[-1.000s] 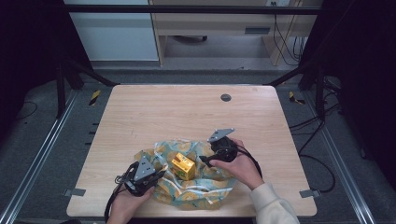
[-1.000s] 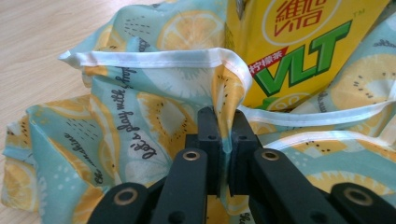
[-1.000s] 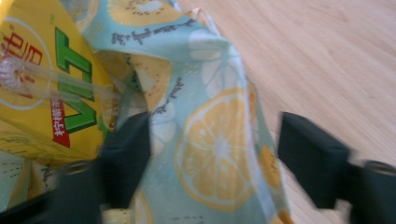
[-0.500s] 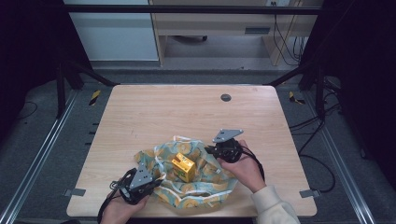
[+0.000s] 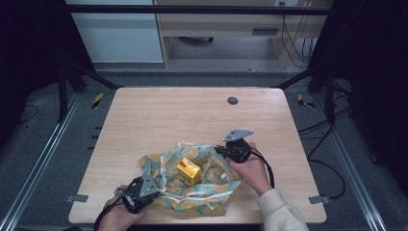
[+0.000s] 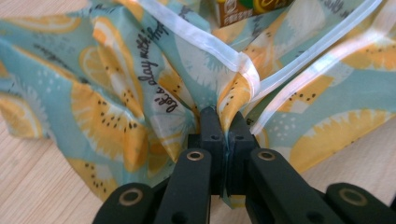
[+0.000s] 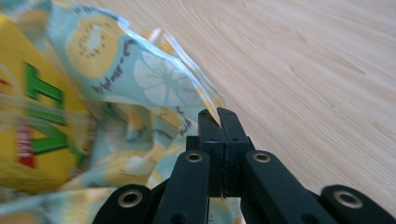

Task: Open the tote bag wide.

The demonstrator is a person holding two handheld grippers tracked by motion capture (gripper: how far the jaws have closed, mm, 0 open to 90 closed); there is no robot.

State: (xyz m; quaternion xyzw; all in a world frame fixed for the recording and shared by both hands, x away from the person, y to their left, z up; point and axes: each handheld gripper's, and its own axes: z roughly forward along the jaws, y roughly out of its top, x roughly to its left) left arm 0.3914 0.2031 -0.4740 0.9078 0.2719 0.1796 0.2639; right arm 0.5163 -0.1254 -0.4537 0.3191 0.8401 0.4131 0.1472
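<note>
A light-blue cloth bag printed with orange slices (image 5: pixel 192 185) lies spread at the table's near middle, with a small yellow carton (image 5: pixel 188 171) sitting in its middle. My left gripper (image 5: pixel 146 185) is at the bag's near-left corner, shut on a fold of the cloth (image 6: pixel 229 100) beside its white hem. My right gripper (image 5: pixel 222 150) is at the bag's far-right edge, shut on the cloth's rim (image 7: pixel 205 100). The yellow carton (image 7: pixel 32 116) looms blurred at the left of the right gripper view.
The wooden table (image 5: pixel 192 115) has a dark round grommet (image 5: pixel 233 100) near its far edge. A cable trails from each gripper. Black frame posts and metal rails flank the table on both sides.
Both grippers have moved apart and toward the near edge, still holding the cloth. The bag has spread out flatter around the carton.
</note>
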